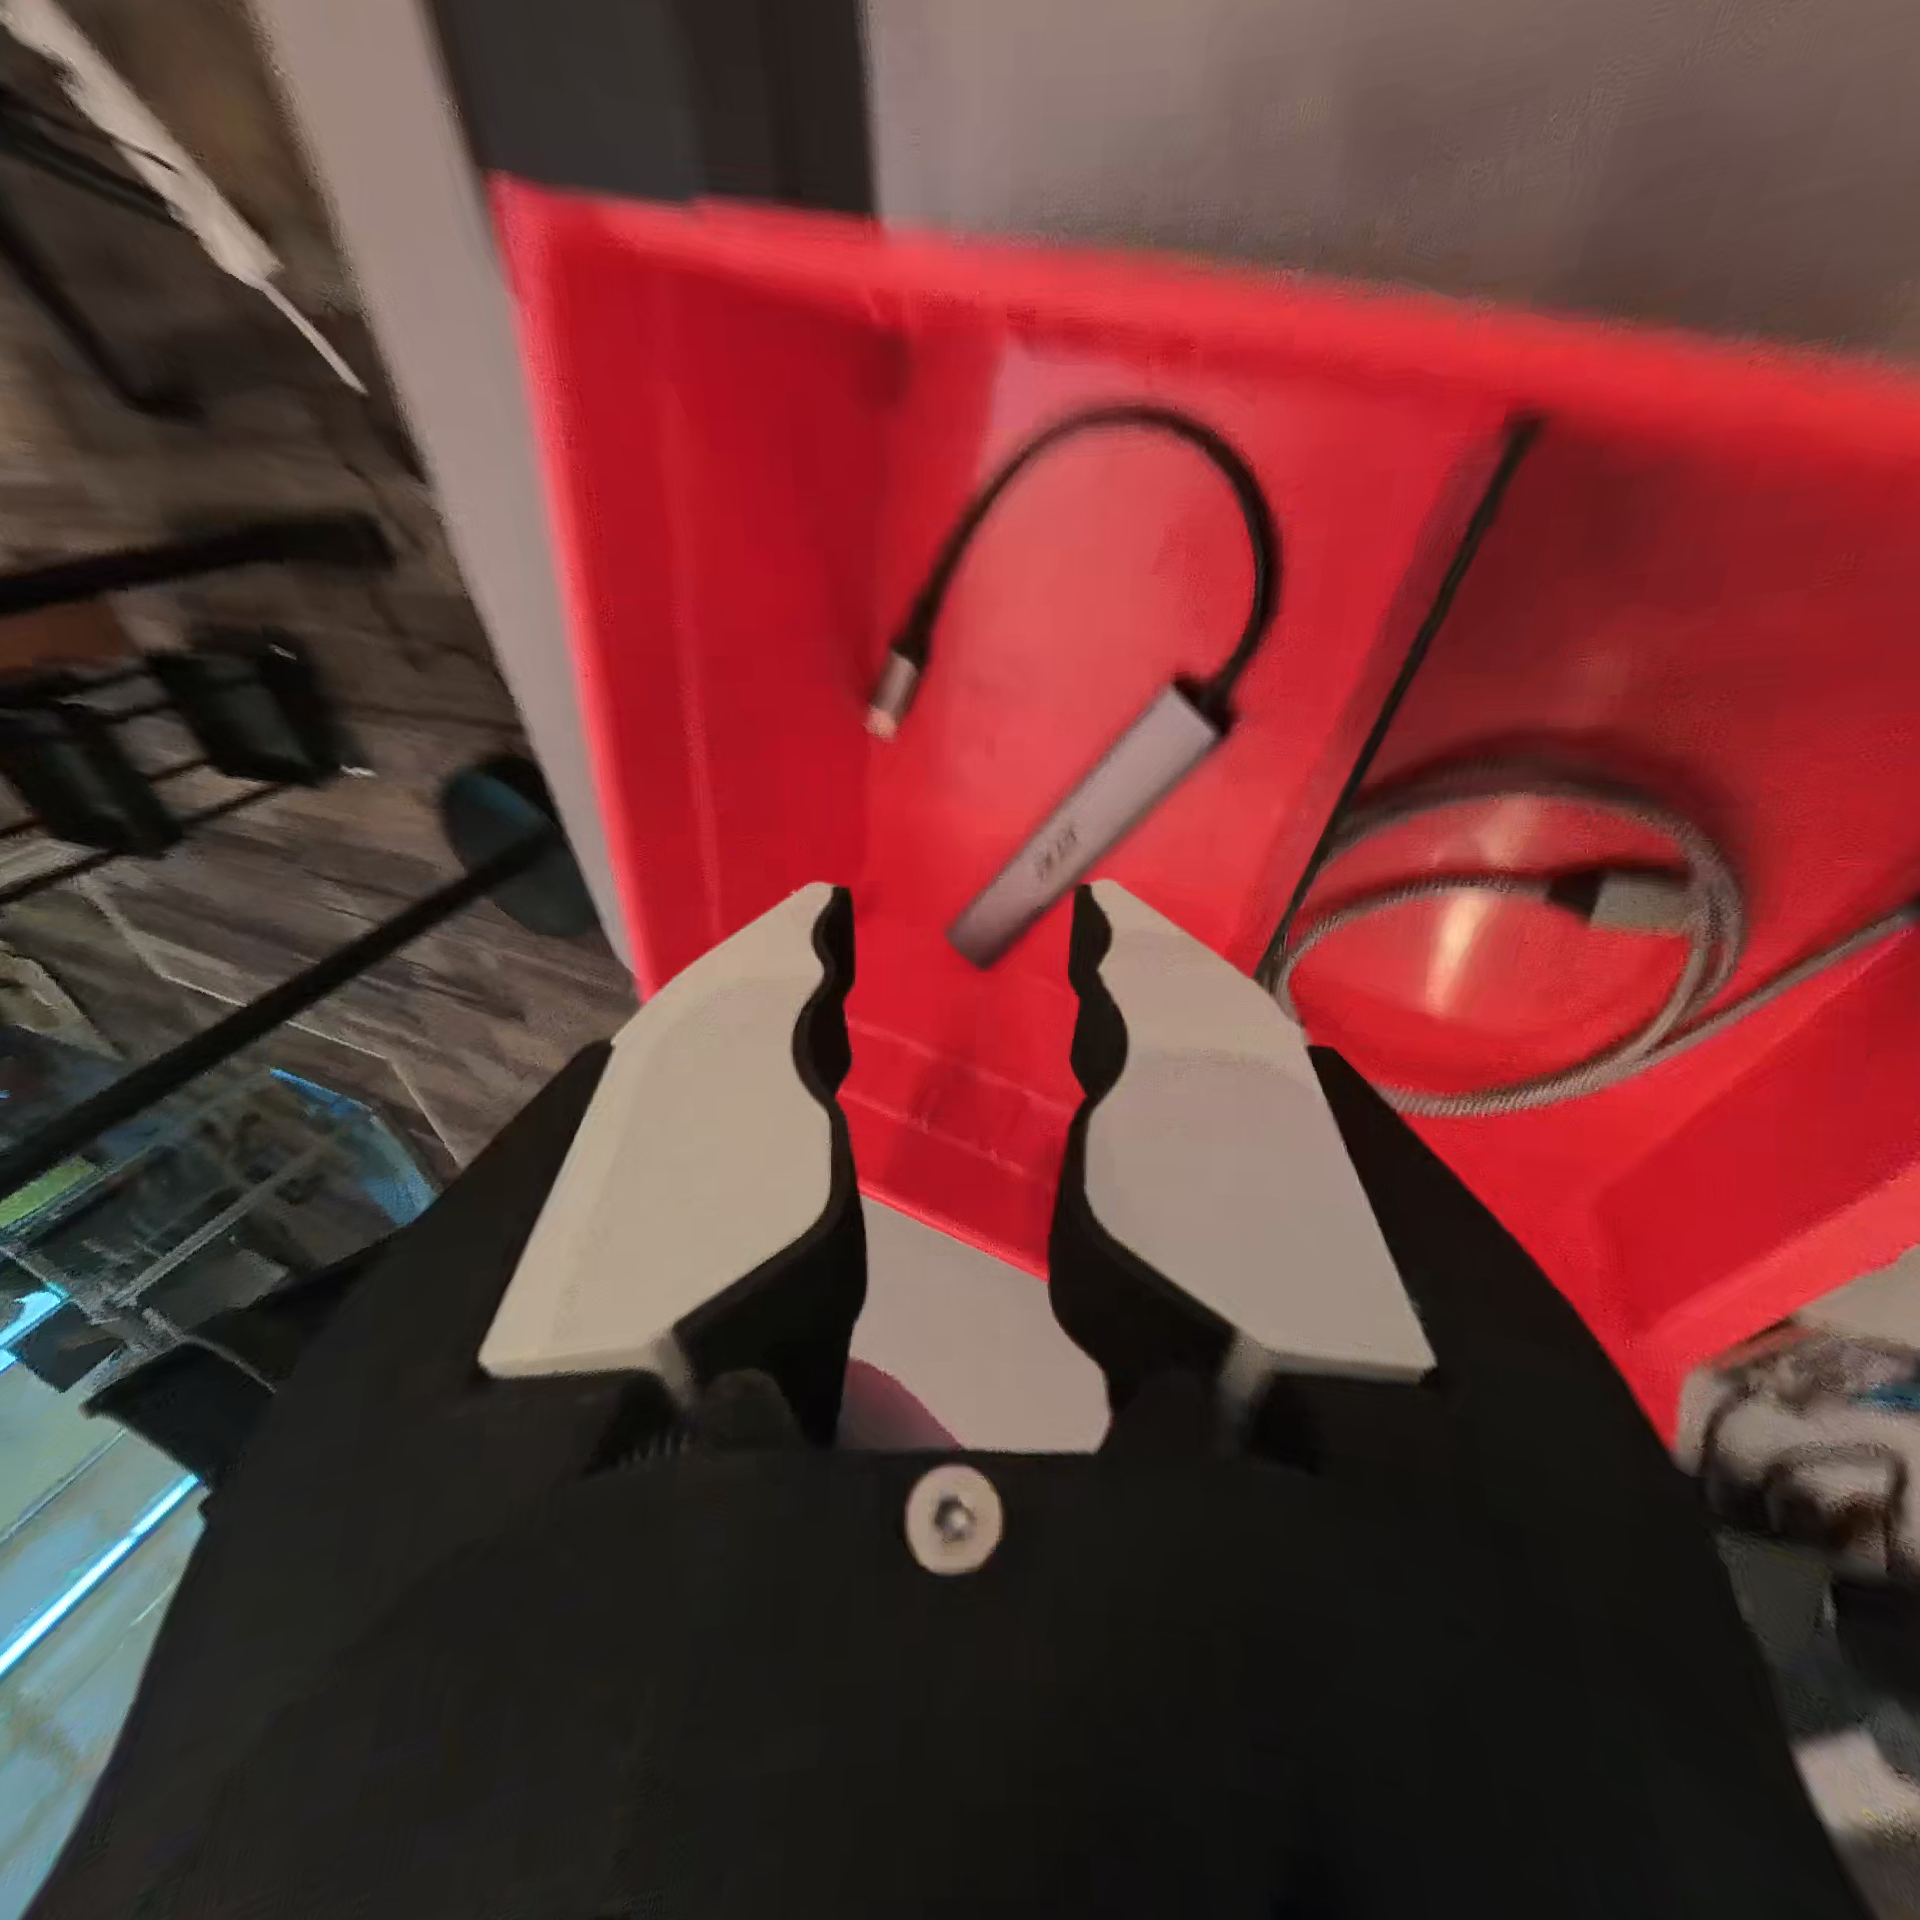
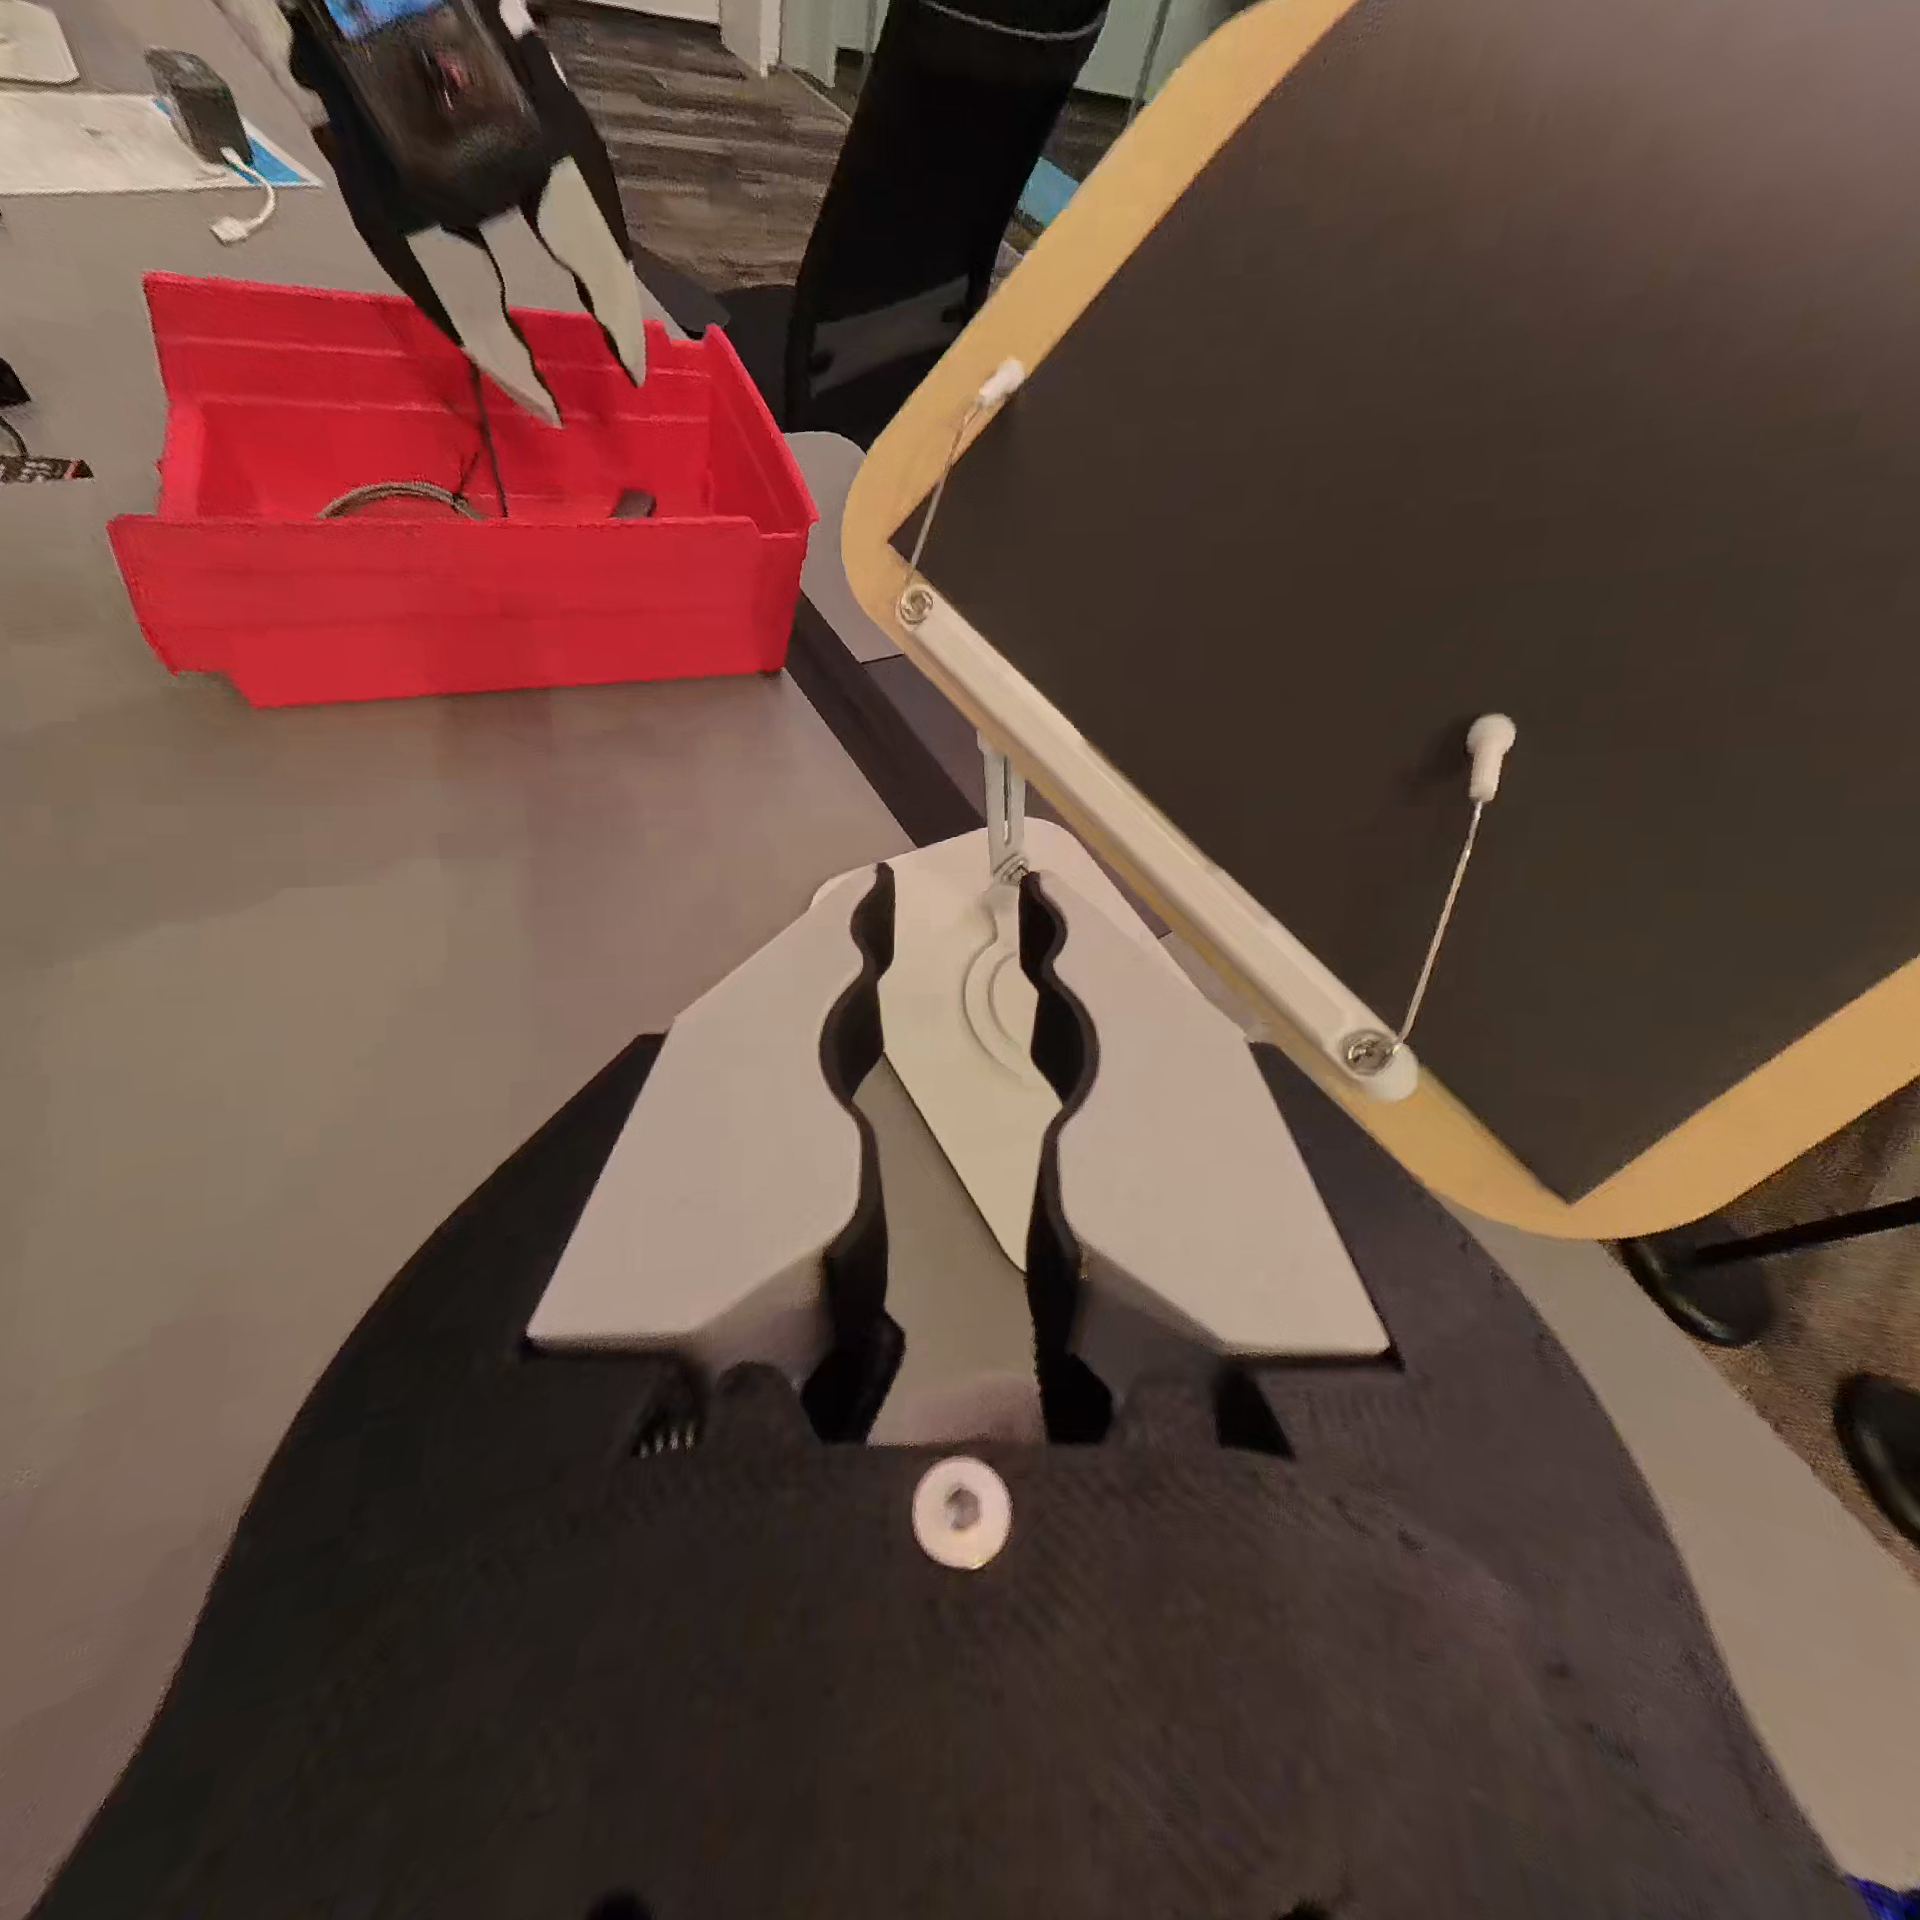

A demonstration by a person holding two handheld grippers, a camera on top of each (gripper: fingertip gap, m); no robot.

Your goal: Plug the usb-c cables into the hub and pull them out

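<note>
Grey hub [image 1: 1081, 810] in red bin [image 1: 727, 540], just beyond left tool [image 1: 961, 904], jaws parted, empty.

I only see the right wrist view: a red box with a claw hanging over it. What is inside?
Observer: A grey hub with its own short black cable lies on the red bin's floor.
Operator: Anything else in there?
Observer: A coiled grey braided cable lies beside it, past a thin black divider.
Operator: Is that claw holding something?
Observer: No. The left gripper is open and empty, with the hub's near end just beyond its tips.
</note>
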